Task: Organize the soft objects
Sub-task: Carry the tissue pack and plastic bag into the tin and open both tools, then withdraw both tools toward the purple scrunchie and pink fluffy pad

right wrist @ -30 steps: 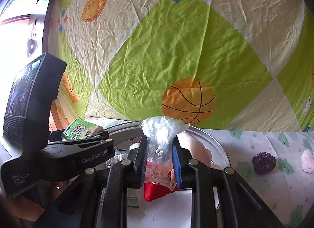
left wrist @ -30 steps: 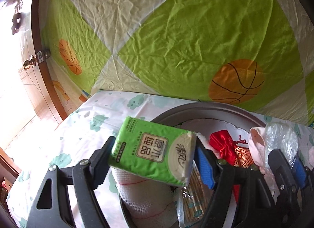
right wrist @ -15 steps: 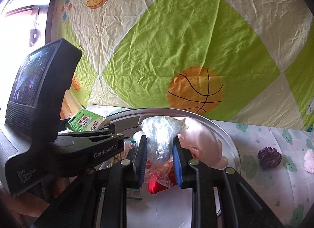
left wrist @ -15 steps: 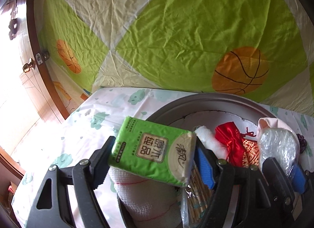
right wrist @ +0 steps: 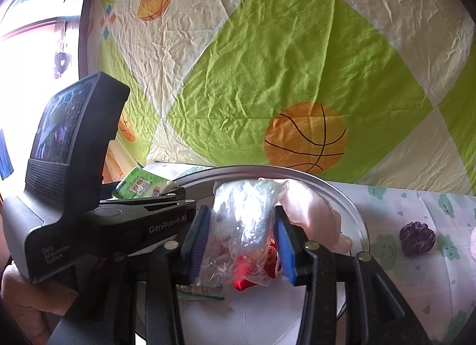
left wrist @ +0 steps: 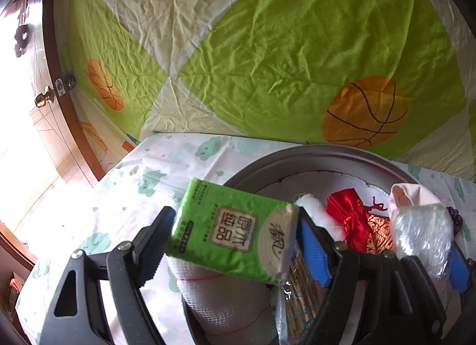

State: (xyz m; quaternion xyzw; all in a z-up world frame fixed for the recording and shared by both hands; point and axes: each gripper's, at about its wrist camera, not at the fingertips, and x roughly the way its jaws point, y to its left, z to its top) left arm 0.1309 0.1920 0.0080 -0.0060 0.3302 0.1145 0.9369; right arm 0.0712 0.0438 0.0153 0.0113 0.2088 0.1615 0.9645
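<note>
My left gripper [left wrist: 235, 238] is shut on a green tissue pack [left wrist: 232, 230] and holds it over the near left rim of a round metal basin [left wrist: 297, 156]. My right gripper [right wrist: 241, 238] is shut on a crumpled clear plastic bag [right wrist: 242, 223] above the same basin [right wrist: 354, 211]; the bag also shows in the left wrist view [left wrist: 422, 232]. In the basin lie a red satin pouch [left wrist: 348, 214], a pink cloth [right wrist: 312, 211], a white mesh-wrapped roll [left wrist: 220, 297] and a packet of sticks [left wrist: 303, 285].
The table has a white cloth with green cloud prints [right wrist: 416, 255]. A dark purple ball [right wrist: 416, 238] and a pale fluffy thing at the frame edge lie on it right of the basin. A green and cream sheet [left wrist: 267, 62] hangs behind. A wooden door [left wrist: 50, 101] stands left.
Both grippers have tilted down and moved closer over the basin, still holding their loads. The plastic bag has come nearer the pink cloth.
</note>
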